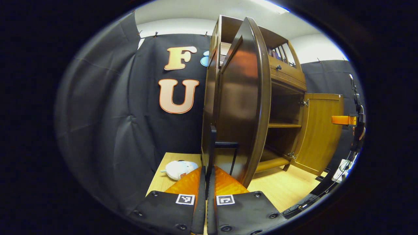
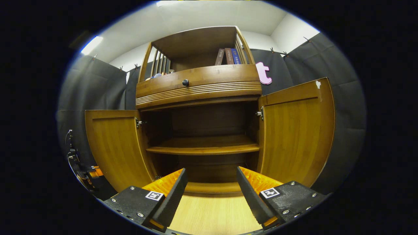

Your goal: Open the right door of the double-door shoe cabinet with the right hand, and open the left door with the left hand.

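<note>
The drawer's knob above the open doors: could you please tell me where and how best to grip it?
Grip the round knob by its sides, coming straight from the front with the right gripper's open tongs either side of it: it juts out from the drawer front, so any opposite pair of sides will likely serve.

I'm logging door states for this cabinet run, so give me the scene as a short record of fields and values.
cabinet: double-door shoe cabinet, drawer above, books on top
left door: swung open
right door: swung open
inside: one shelf, nothing seen on it
left hand-held gripper: fingers nearly together on the left door's handle
right hand-held gripper: open, holding nothing, facing the cabinet interior
floor item: white plush toy beside the cabinet
task state: both doors look open
</note>
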